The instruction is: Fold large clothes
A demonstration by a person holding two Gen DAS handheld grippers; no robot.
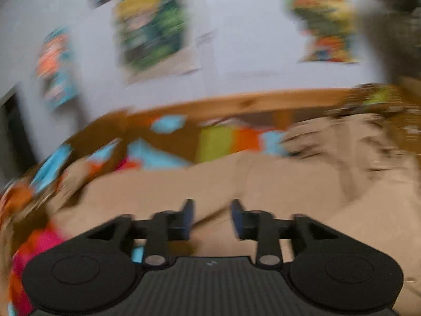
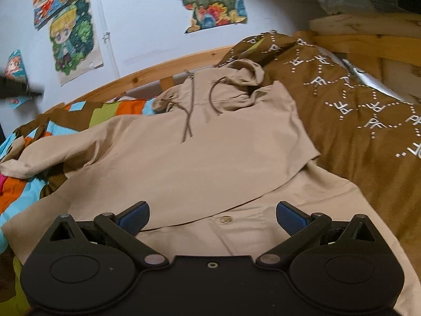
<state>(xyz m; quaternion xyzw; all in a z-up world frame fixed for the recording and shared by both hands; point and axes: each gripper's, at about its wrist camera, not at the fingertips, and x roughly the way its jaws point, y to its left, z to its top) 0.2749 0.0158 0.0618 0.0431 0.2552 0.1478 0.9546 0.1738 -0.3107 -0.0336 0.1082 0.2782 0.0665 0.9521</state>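
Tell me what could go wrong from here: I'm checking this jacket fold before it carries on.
1. The beige hooded jacket has one sleeve trailing loose onto the colourful bedspread; folding now could leave it sticking out or bunched.
2. The drawstrings lie loose across the chest and might get trapped crooked in a fold.
3. The left gripper and right gripper are both open with nothing between the pads, so nothing pins the fabric; it may slide on the bedding.
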